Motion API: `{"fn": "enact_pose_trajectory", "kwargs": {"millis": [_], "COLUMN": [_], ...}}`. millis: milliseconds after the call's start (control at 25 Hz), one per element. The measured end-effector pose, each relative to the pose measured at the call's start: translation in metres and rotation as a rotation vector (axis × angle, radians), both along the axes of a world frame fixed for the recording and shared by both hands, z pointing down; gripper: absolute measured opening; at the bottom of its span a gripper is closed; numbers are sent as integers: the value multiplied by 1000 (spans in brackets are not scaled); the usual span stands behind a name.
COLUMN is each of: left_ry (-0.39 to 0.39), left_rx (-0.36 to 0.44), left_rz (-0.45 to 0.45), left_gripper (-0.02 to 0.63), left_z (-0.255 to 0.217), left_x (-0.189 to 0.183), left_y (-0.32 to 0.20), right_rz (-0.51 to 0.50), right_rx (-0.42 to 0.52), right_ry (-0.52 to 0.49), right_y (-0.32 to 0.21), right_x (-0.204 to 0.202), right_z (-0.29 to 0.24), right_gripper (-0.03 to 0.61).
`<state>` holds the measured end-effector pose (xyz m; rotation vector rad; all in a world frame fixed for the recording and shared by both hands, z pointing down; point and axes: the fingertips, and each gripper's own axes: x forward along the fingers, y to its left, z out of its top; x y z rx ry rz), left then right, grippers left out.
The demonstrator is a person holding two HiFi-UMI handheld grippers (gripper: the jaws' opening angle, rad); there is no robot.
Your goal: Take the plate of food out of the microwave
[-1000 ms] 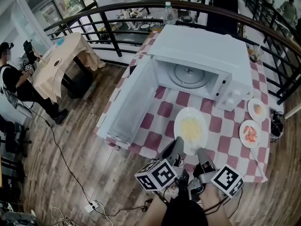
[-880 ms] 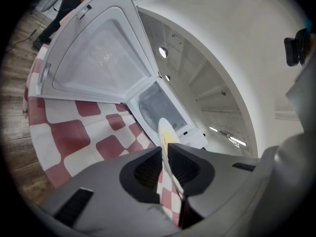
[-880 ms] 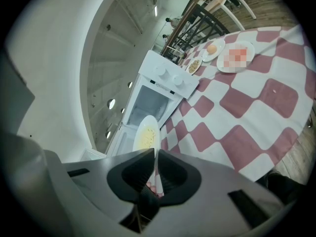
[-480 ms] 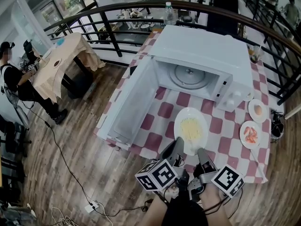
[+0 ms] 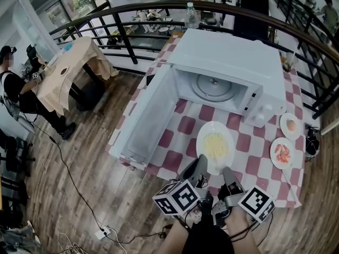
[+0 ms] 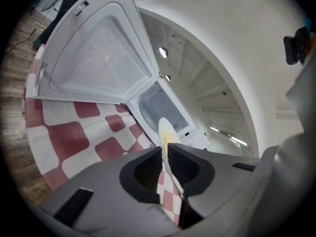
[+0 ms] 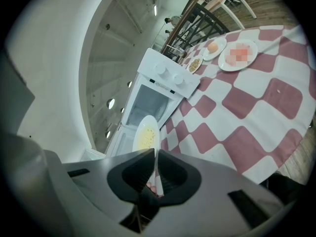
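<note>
nothing has shifted since a second ago: the plate [image 5: 202,142] and both grippers sit where they were. the table [image 5: 180,123], under a red and white checked cloth, carries a white microwave [image 5: 228,49] whose door [image 5: 145,118] hangs wide open to the left; its inside holds only the bare glass turntable [image 5: 212,86]. the plate is out of the microwave, on the cloth just in front of the opening, with a heap of pale yellow noodles [image 5: 214,143] in its middle. the left gripper [image 5: 198,166] and the right gripper [image 5: 229,174] each have their jaws pinched on the plate's near rim, side by side. to the right lie two smaller plates, one with an egg [image 5: 290,124], one with pink pieces [image 5: 282,152]. the head view shows all of this from above; the gripper views show the rim edge-on between the closed pads, and the right gripper view alone shows a third small dish [image 7: 195,64] of brownish food beside the microwave.
</note>
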<state>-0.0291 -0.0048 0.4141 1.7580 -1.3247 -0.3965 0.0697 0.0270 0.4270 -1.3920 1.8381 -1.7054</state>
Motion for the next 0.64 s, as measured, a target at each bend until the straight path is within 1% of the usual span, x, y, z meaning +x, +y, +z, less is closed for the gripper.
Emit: {"fn": "enact_pose_trajectory", "kwargs": {"millis": [200,320,440,560,640], "left_ry": [0,0,-2,-6,-6], "left_rx": [-3,-4,-4,-4,-4], "left_rz": [-3,-5,-6,-7,-7], "left_gripper": [63,63,63,63,63], "left_z": [1,2,3,3,3], "left_x": [-1,-2,-3,-4,-4], "left_y": [-4,-7,-9,-12,-14], "right_rz": [3,0,-10,-4,-6], "right_rx": [-30,-22,11,-28,-25], "right_ry": [25,16,-17,12,10], "right_y": [-1,-5,-11,-10,-13], "right_x": [2,0,-5,-1,-2], "right_z": [3,3,1,5,5], "right_gripper": [41,41,41,41,41]}}
